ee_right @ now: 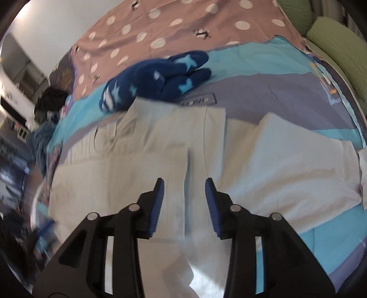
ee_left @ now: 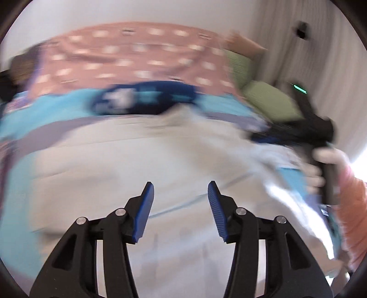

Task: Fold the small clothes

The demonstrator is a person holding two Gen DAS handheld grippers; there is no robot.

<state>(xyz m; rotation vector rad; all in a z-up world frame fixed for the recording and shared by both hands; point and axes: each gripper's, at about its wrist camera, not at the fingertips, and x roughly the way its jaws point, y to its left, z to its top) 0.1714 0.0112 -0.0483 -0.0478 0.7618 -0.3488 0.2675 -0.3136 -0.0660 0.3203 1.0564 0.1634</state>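
here the pale garment (ee_right: 160, 146) is laid flat on the bed (ee_right: 263, 96), just in front of the dark blue piece with stars (ee_right: 158, 80). the left gripper (ee_left: 181, 194) is held over the pale garment with its fingers (ee_left: 146, 213) apart and nothing between them. the right gripper (ee_right: 184, 190) is held over the same garment, its fingers (ee_right: 157, 206) also apart and not gripping. green pillows (ee_right: 339, 45) are seen far behind the pale garment, to the right.

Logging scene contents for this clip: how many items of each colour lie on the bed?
White garment: 1
Navy star-patterned garment: 1
Green pillows: 2
Dark pile at the bed's far edge: 1, blurred
Total: 5
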